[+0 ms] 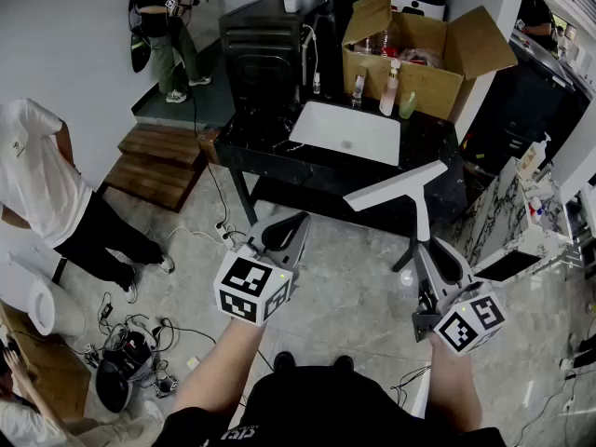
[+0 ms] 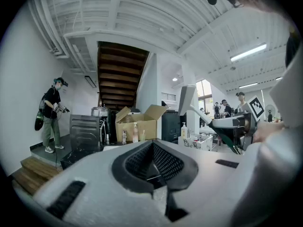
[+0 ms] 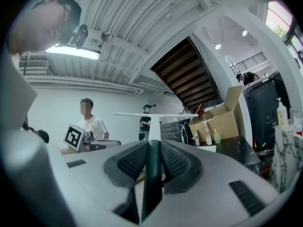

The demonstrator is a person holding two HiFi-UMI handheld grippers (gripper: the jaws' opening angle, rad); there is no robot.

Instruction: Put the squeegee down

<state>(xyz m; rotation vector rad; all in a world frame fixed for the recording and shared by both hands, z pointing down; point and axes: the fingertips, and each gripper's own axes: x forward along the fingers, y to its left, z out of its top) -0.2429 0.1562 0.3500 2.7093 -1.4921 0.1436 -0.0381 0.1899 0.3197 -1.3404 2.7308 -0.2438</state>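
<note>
Black counter with white basin stood ahead of the person. Squeegee was held in the air, blade end towards the counter, touching nothing else. Judged light, rigid and T-shaped. The smooth handle was probably slippery, so best gripped low on the handle. Right gripper was clamped on it, handle running between both pads, blade well forward. Left gripper was closed and empty.

Lower handle of the squeegee buried inside the right gripper
</note>
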